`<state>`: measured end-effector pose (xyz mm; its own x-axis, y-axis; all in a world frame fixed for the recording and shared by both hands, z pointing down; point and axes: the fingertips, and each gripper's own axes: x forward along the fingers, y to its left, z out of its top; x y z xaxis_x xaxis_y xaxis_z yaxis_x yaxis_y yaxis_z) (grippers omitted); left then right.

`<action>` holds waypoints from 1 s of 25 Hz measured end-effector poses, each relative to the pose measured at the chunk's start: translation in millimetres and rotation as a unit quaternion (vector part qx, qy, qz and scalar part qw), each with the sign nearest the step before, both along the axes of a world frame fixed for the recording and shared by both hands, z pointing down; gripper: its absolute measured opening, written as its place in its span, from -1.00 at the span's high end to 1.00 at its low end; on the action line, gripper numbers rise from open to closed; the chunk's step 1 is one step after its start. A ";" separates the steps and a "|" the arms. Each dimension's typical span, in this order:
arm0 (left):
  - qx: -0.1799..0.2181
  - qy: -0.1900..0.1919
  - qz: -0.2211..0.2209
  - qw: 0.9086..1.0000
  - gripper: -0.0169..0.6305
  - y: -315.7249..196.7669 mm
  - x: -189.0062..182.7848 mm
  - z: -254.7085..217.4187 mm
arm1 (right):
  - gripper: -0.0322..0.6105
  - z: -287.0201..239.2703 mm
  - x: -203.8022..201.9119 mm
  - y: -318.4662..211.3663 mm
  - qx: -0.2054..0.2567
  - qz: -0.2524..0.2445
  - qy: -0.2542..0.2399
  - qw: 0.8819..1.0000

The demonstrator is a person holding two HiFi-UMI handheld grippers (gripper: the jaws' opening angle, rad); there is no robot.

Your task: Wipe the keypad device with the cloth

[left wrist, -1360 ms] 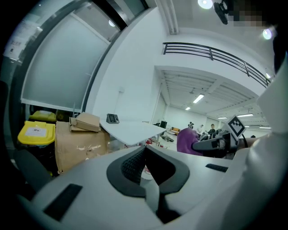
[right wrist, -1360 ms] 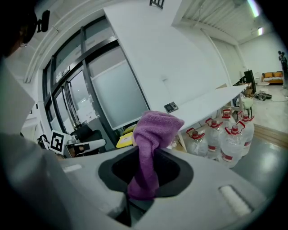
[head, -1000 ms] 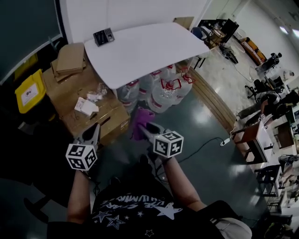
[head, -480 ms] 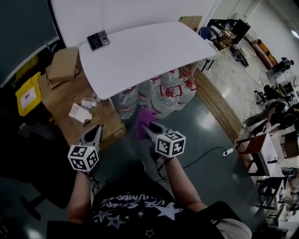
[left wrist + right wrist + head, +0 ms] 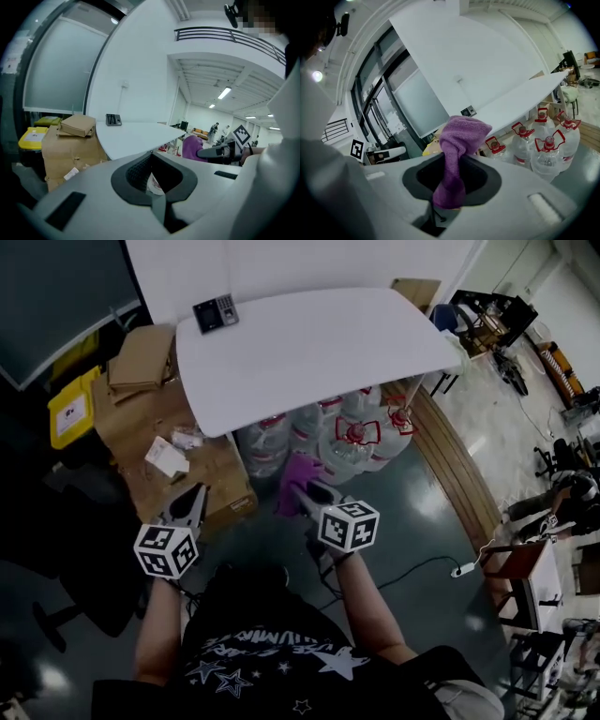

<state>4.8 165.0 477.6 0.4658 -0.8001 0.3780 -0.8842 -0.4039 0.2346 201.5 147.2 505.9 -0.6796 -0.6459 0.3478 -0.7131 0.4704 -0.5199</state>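
The right tongs (image 5: 451,185) pinch a purple cloth (image 5: 461,133), bunched upright between them; the left tongs (image 5: 152,180) look pressed together on nothing; both hang low before the person, short of the white worktop (image 5: 319,343); the keypad device (image 5: 215,312) lies flat at that worktop's far left corner, well apart and ahead, more in line with the left tongs; the cloth-bearing right one will likely need to reach forward and leftward; water bottles (image 5: 352,442) stand underneath.

Tabletop (image 5: 309,343) wide open; jugs (image 5: 347,442) under it, boxes (image 5: 150,418) at L.
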 end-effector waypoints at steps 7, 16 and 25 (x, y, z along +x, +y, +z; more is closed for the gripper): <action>-0.025 0.012 -0.014 1.000 0.93 -15.5 -6.1 17.5 | 0.61 20.4 -0.7 -6.7 -0.028 0.000 -0.009 1.000; -0.027 0.048 0.006 0.998 0.93 -102.9 -4.2 24.4 | 0.61 16.0 34.0 -65.8 -0.027 0.048 0.035 0.998; -0.015 0.048 0.025 0.998 0.93 -212.5 -17.3 24.0 | 0.61 -2.7 25.4 -179.9 -0.012 0.076 0.044 0.996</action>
